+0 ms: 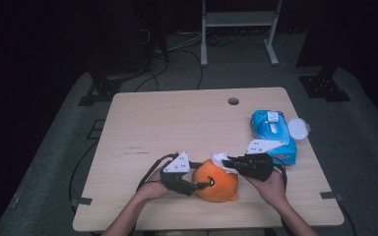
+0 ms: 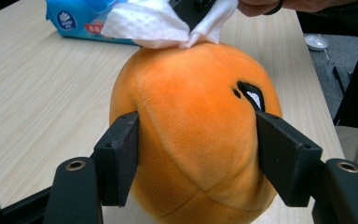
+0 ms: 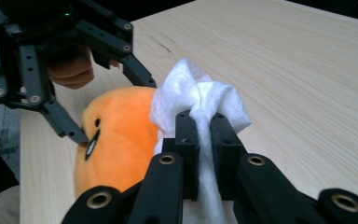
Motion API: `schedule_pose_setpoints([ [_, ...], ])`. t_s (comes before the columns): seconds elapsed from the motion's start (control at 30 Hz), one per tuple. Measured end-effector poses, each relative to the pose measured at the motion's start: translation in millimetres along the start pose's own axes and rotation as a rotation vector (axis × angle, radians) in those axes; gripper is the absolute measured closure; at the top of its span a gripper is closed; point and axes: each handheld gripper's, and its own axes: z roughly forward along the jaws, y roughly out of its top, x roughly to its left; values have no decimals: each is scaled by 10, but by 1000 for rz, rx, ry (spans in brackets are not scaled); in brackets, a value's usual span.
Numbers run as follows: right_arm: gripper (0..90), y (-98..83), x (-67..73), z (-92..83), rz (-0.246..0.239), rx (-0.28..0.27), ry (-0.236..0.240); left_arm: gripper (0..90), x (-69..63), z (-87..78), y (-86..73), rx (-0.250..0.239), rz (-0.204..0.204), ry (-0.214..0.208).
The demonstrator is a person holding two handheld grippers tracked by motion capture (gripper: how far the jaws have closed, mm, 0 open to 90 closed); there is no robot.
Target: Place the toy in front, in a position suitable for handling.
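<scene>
While clamped on the orange plush [image 2: 196, 140], left tongs [image 2: 196, 158]; right tongs [image 3: 204, 154] pinching white wipe [image 3: 200, 100].

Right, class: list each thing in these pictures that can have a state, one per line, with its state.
Left gripper: jaws closed on the plush toy's sides.
Right gripper: shut on the wipe.
Plush toy: on the table, clamped, wipe touching its top.
Wipe: bunched up, pinched, pressed to the toy.
Wipe pack: lying flat, lid flipped open.
</scene>
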Motion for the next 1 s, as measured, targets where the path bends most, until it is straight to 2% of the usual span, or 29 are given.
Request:
schedule_pose_setpoints([
  [0.13, 829, 90, 111, 20, -36, -5, 21, 349, -32, 13, 21, 0, 21, 8],
  [0.27, 829, 217, 217, 162, -87, -1, 49, 351, -85, 5, 41, 21, 72, 14],
  [0.33, 829, 256, 231, 212, -101, 14, 44, 352, -83, -8, 29, 29, 77, 15],
  [0.4, 829, 256, 189, 240, -98, 27, 32, 353, -67, -15, -1, 25, 61, 10],
  [0.53, 829, 165, 36, 193, -44, 30, 6, 354, -24, -16, -33, 15, 13, 3],
  [0.73, 829, -42, -101, -36, 13, 20, -37, 353, 27, -30, -72, 19, -11, 0],
  [0.87, 828, -88, -62, -119, 10, 13, -34, 335, 43, -37, -74, 19, -31, -6],
  [0.93, 828, -64, -27, -95, -7, 12, -29, 291, 50, -61, -33, 16, -59, -11],
  [1.0, 828, -29, -1, -45, -27, 12, -29, 255, 33, -98, 28, -15, -43, 3],
])
